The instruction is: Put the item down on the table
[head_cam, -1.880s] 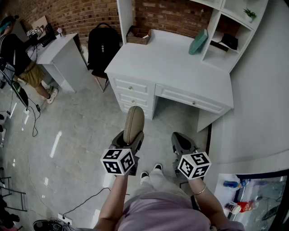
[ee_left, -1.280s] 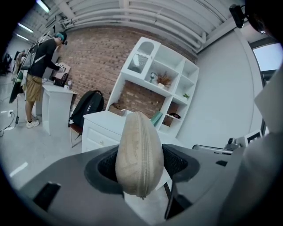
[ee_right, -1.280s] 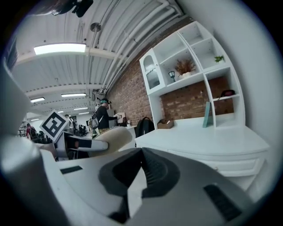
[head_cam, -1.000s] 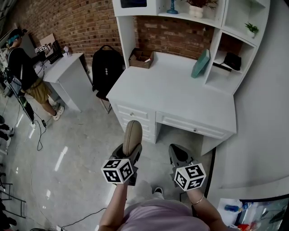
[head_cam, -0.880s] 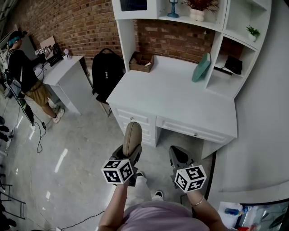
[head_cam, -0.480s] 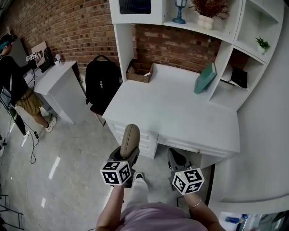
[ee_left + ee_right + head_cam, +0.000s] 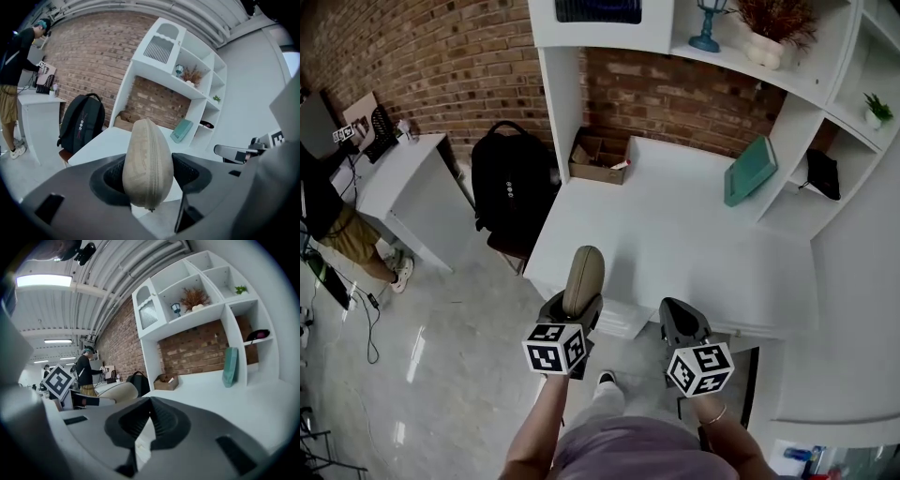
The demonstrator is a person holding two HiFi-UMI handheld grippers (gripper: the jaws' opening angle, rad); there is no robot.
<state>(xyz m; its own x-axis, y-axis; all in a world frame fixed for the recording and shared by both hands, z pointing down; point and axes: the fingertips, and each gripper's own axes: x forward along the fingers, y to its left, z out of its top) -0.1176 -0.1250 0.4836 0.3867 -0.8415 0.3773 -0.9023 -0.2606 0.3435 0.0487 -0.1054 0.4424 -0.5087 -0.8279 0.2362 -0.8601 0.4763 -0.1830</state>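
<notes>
Desk [image 7: 675, 234] ahead; case [image 7: 582, 280] lengthwise toward it

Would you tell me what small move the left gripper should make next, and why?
Probably ease the left gripper forward and down toward the white desk: its jaws grip the beige case in the air near the desk's front edge.

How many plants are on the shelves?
2: a dried plant on the upper shelf; a small green plant in the cubby to its right. Others may be hidden.
</notes>
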